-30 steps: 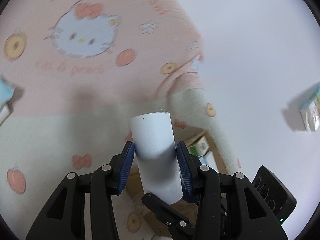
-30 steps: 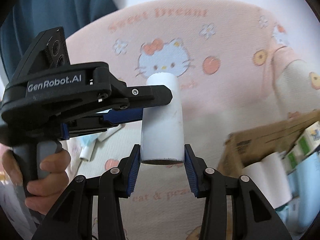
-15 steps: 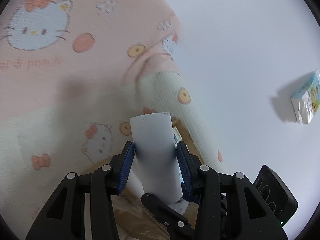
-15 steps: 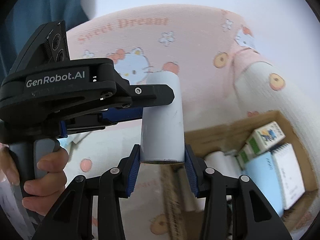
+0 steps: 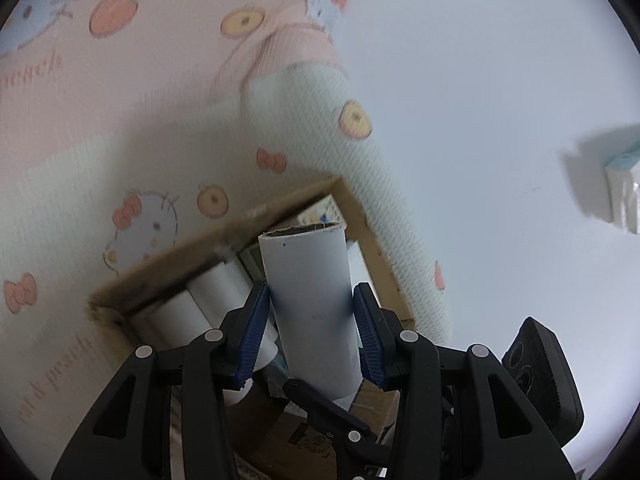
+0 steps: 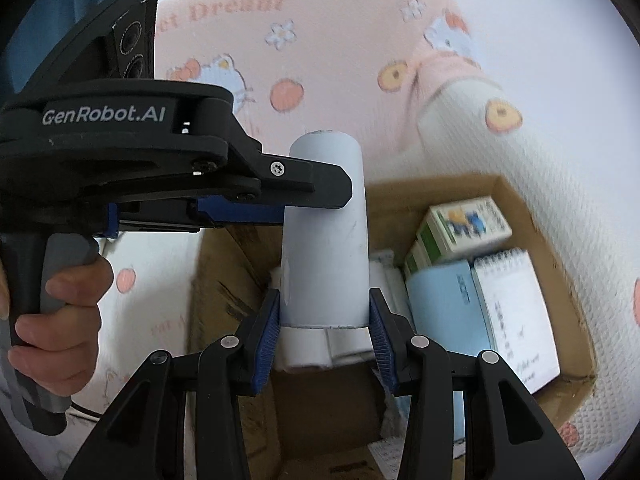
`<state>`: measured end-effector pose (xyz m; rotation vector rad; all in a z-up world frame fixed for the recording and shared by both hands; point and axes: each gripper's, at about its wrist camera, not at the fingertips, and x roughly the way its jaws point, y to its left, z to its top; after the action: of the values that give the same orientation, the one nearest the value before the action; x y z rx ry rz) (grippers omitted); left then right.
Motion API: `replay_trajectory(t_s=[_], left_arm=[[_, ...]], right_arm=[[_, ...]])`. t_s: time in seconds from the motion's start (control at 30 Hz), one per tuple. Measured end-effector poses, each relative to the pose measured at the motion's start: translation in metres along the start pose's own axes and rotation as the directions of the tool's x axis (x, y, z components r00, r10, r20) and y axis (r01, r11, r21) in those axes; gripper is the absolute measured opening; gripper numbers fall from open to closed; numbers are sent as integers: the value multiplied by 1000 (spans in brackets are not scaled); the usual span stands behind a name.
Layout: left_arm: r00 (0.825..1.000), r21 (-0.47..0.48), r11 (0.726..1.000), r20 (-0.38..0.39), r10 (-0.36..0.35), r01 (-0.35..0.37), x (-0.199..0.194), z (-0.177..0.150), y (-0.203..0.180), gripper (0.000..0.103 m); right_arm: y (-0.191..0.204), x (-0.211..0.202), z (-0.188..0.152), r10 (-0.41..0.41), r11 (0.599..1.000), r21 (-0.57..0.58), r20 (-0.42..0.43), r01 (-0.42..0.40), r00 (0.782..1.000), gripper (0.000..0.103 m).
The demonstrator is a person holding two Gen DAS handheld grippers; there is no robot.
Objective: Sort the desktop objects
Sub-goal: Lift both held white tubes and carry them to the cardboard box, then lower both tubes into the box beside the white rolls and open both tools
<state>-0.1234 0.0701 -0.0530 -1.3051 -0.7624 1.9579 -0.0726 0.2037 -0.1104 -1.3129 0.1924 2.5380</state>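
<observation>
Both grippers hold one pale blue-white paper roll (image 5: 310,300), seen also in the right wrist view (image 6: 326,248). My left gripper (image 5: 312,312) is shut on its middle; in the right wrist view the left gripper (image 6: 312,184) comes in from the left and grips the roll's upper part. My right gripper (image 6: 324,320) is shut on the roll's near end. The roll hangs over an open cardboard box (image 6: 516,200), whose rim also shows in the left wrist view (image 5: 168,276).
The box holds white rolls (image 5: 188,312), small cartons (image 6: 464,224), a blue booklet (image 6: 448,308) and a spiral notepad (image 6: 516,312). Under it lies a pink and cream Hello Kitty blanket (image 5: 120,80). A small packet (image 5: 622,196) lies on the white surface at right.
Both grippers carried the roll together over the blanket to above the cardboard box. The box has come into fuller view under the roll. The grips have not changed.
</observation>
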Motion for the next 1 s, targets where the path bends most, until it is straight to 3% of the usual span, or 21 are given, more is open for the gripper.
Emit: replay_trajectory(t_s=[0.23,0.5,0.7,0.9,1.0], left_arm=[[998,-75,997,-62,-3,-2,30,-2,14,47],[996,-41,998,-77,52,-56,49,5,9,46],[992,-80,995,-109,57,-66,58,6,18,46],[981,16,986,-100,167,-166,63,0,9,44],[978,36,982,-98,186,-183,64,-1,8,44]], right_arm=[[-21,14,-14,13,1000,13,-69,-12,998,40],[-32,24,-19,-10,1000,0,-109,10,994,40],[-33,29,-25,-52,998,-45,-138,46,989,40],[-42,26,-27,-49,999,-15,-138,48,989,40],[-52,21,-29,1,999,39,-137,4,991,40]])
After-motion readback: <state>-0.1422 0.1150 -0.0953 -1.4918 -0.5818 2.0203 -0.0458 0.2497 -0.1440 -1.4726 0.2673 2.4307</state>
